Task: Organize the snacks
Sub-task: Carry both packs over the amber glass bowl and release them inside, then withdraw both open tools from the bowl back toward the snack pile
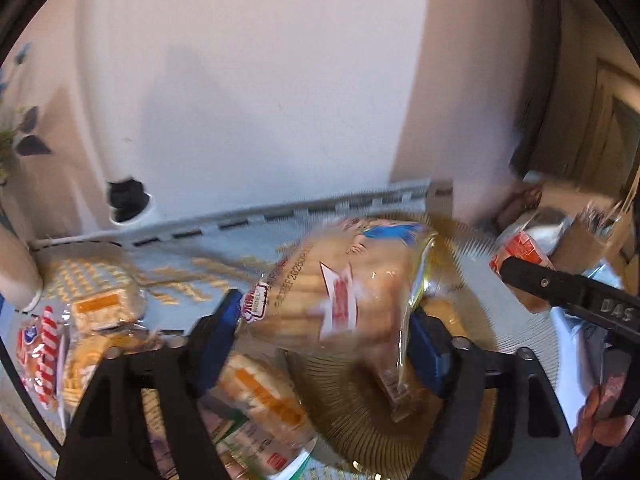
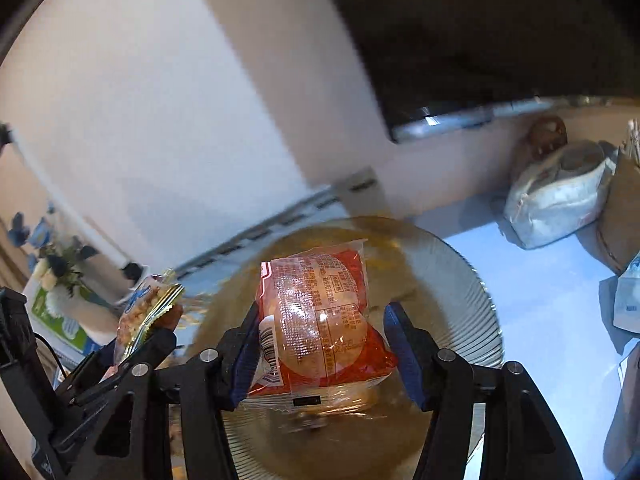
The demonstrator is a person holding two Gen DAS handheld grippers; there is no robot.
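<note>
Blue pads [image 1: 224, 320] of the left claw [image 1: 324, 320] flank a biscuit packet [image 1: 340, 280]; whether they pinch it is unclear. Over the ribbed plate [image 2: 472, 300], the right claw [image 2: 320, 344] stands spread around an orange packet [image 2: 320, 320].

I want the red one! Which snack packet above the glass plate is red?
The red packet between the right hand-held gripper's fingers; the left one's packet is clear with pale biscuits and blue.

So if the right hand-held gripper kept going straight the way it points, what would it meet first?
Most likely the red snack packet already between the right hand-held gripper fingers, and right behind it the ribbed glass plate. The blur leaves it unclear how far the packet hangs above the plate.
</note>
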